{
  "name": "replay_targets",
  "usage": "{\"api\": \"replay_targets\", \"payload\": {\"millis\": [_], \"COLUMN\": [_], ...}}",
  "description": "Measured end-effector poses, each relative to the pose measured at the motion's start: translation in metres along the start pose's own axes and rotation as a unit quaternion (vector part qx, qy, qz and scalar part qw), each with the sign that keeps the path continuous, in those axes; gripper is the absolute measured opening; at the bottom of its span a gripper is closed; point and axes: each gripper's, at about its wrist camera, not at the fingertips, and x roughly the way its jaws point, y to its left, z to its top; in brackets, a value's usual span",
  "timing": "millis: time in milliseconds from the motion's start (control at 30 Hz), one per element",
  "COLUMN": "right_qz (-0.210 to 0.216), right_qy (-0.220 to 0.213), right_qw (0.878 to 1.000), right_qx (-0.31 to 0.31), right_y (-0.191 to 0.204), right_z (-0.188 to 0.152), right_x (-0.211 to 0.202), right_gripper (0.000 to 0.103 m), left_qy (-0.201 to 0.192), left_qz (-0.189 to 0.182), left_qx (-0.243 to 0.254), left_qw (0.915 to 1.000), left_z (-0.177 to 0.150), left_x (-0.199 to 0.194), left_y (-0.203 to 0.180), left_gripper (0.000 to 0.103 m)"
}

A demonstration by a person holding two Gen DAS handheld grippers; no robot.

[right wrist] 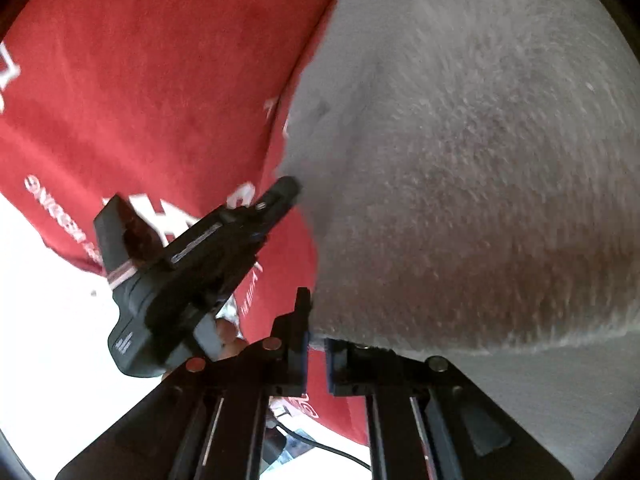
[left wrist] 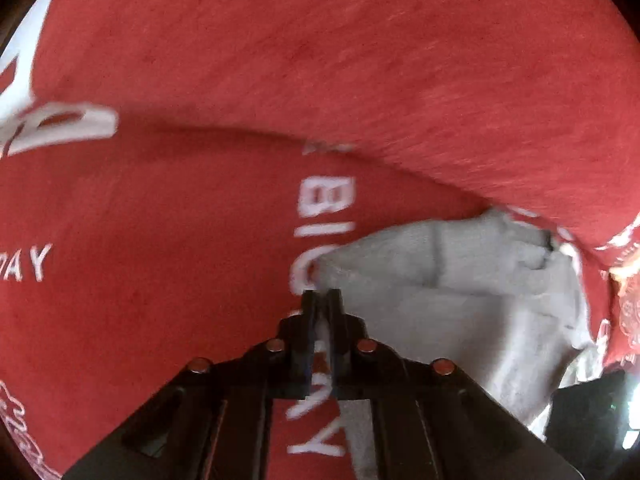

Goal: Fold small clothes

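A small grey garment (left wrist: 460, 304) lies crumpled on a red cloth (left wrist: 200, 220) with white lettering. My left gripper (left wrist: 321, 300) is shut on a corner of the grey garment. In the right wrist view the grey garment (right wrist: 480, 180) fills the right half, lifted close to the camera. My right gripper (right wrist: 316, 336) is shut on its lower edge. The left gripper (right wrist: 280, 192) also shows there, reaching in from the left and pinching the garment's edge over the red cloth (right wrist: 160, 80).
A fold of the red cloth (left wrist: 400, 60) rises behind the garment. A white surface (right wrist: 40, 320) shows at the lower left beyond the red cloth's edge. A black cable (right wrist: 320, 444) lies near the bottom.
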Motion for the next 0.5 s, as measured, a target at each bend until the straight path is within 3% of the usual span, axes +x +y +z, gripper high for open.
{"api": "replay_targets", "payload": {"millis": [33, 100, 167, 200, 233, 267, 367, 400, 500], "right_qz": [-0.007, -0.024, -0.037, -0.037, -0.042, -0.048, -0.091, -0.126, -0.168], "right_qy": [0.006, 0.024, 0.033, 0.038, 0.041, 0.031, -0.018, -0.056, -0.129], "right_qw": [1.0, 0.999, 0.999, 0.999, 0.998, 0.998, 0.995, 0.99, 0.977], "right_qx": [-0.005, -0.006, 0.004, 0.004, 0.0, -0.014, -0.036, -0.029, 0.026], "right_y": [-0.002, -0.008, -0.015, -0.017, -0.018, -0.019, -0.027, -0.039, -0.074], "right_z": [-0.001, -0.002, -0.005, -0.007, -0.009, -0.01, -0.005, -0.001, 0.013], "right_x": [0.005, 0.018, 0.014, 0.008, -0.001, -0.022, -0.079, -0.114, -0.178], "right_gripper": [0.006, 0.008, 0.018, 0.028, 0.054, 0.066, 0.066, 0.066, 0.066], "left_qy": [0.004, -0.001, -0.002, -0.003, -0.003, -0.006, -0.024, -0.027, -0.036], "left_qz": [0.013, 0.002, 0.014, 0.022, 0.027, 0.031, 0.028, 0.027, 0.021], "left_qx": [-0.005, -0.019, -0.02, -0.016, -0.013, -0.012, -0.008, -0.007, 0.005], "left_qw": [0.9999, 0.9998, 0.9997, 0.9996, 0.9995, 0.9994, 0.9993, 0.9993, 0.9991], "left_z": [-0.008, -0.015, -0.016, -0.016, -0.017, -0.018, -0.024, -0.026, -0.035], "left_x": [0.004, 0.004, 0.0, -0.003, -0.007, -0.01, -0.029, -0.03, -0.041], "left_y": [0.006, 0.015, 0.017, 0.016, 0.015, 0.017, 0.005, -0.004, -0.019], "left_gripper": [0.0, 0.0, 0.0, 0.0, 0.0, 0.001, 0.001, 0.001, 0.001]}}
